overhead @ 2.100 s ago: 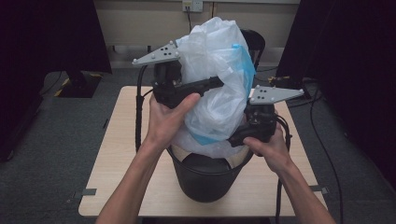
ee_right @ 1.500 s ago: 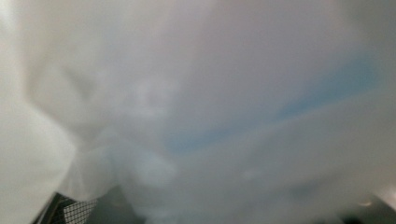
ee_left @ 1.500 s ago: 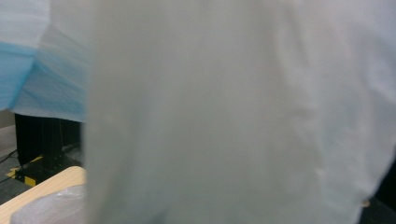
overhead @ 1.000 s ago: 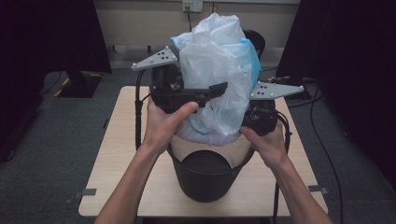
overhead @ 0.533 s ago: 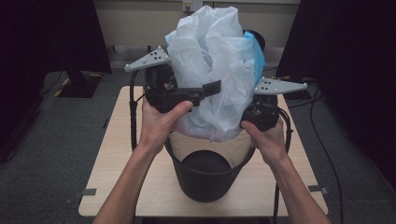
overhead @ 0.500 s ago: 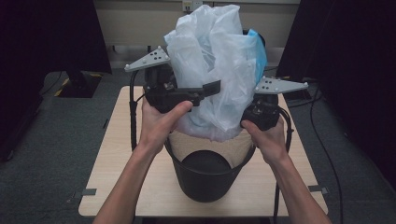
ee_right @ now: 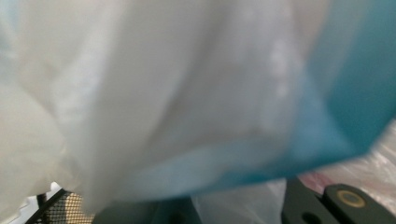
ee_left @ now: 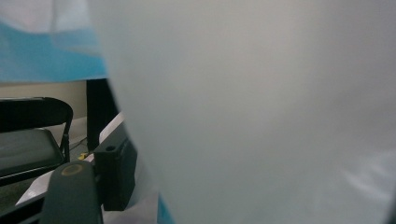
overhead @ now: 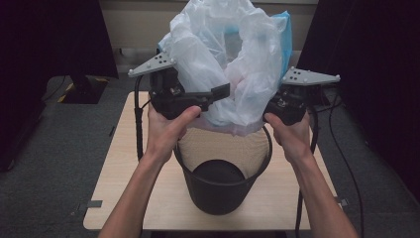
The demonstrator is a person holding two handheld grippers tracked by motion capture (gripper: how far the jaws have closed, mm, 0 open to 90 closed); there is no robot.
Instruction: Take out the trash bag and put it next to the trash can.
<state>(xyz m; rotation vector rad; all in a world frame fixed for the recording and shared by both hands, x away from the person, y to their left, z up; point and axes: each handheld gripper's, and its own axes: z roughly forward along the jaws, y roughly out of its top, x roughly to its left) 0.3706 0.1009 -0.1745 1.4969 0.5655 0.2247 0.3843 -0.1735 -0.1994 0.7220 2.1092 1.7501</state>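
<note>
Table (overhead: 124,173): you have the work centred on it, bare wood showing at 9 and 3 o'clock of the bin.
Bag (overhead: 233,64): the white plastic bag with a blue edge hangs in the air at 12 o'clock of the bin, its bottom fold just above the rim. It looks fully out, so the lift reads as nearly done.
Bin (overhead: 223,178): the black mesh wastebasket stands upright, its dark floor bare. What is left, as I judge it, is to carry the bag clear and set it down.
Left gripper (overhead: 220,93): you hold it at 9 o'clock of the bag, its jaws pressed into the plastic. In the left gripper view one jaw stands beside the white film, but I cannot tell whether the pair is clamped.
Right gripper (overhead: 270,106): you hold it at 3 o'clock of the bag, against its lower side. The jaw tips are buried in plastic, so their state cannot be told either.
</note>
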